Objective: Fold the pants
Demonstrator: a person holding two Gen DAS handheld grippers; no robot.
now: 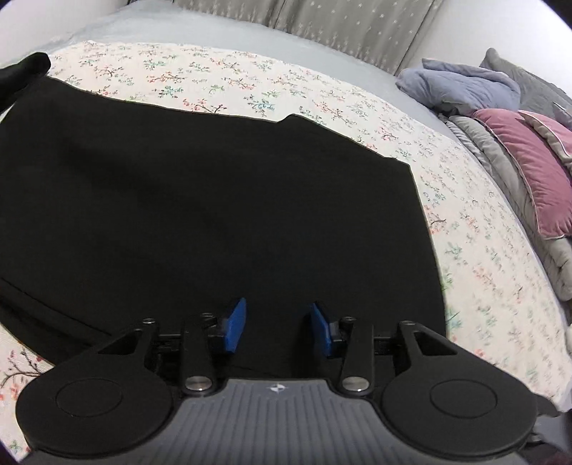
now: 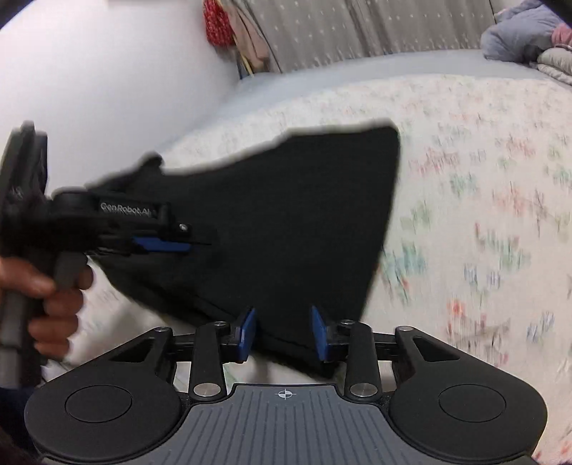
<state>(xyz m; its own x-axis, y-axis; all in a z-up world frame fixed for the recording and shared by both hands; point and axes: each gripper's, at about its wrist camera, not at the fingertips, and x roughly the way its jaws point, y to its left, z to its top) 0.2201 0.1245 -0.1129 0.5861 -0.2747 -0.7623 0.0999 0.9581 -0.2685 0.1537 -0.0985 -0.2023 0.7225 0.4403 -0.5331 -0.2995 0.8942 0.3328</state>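
Observation:
Black pants (image 1: 214,196) lie flat on a floral bed sheet (image 1: 482,250), folded into a broad dark panel. My left gripper (image 1: 278,307) hovers low over the near part of the cloth. Its blue pads (image 1: 236,325) stand apart and nothing shows pinched between them. In the right wrist view the pants (image 2: 286,214) taper toward the camera. Their near edge runs between the blue pads (image 2: 246,332) of my right gripper (image 2: 283,313), with a gap showing on both sides. The left gripper (image 2: 193,245) appears there side-on over the pants' left edge, held by a hand (image 2: 53,307).
A pink pillow (image 1: 536,171), a blue-grey blanket (image 1: 461,86) and grey bedding (image 1: 529,82) pile up at the right end of the bed. A grey starred curtain (image 1: 357,25) hangs behind it. A white wall (image 2: 107,89) borders the bed's left side.

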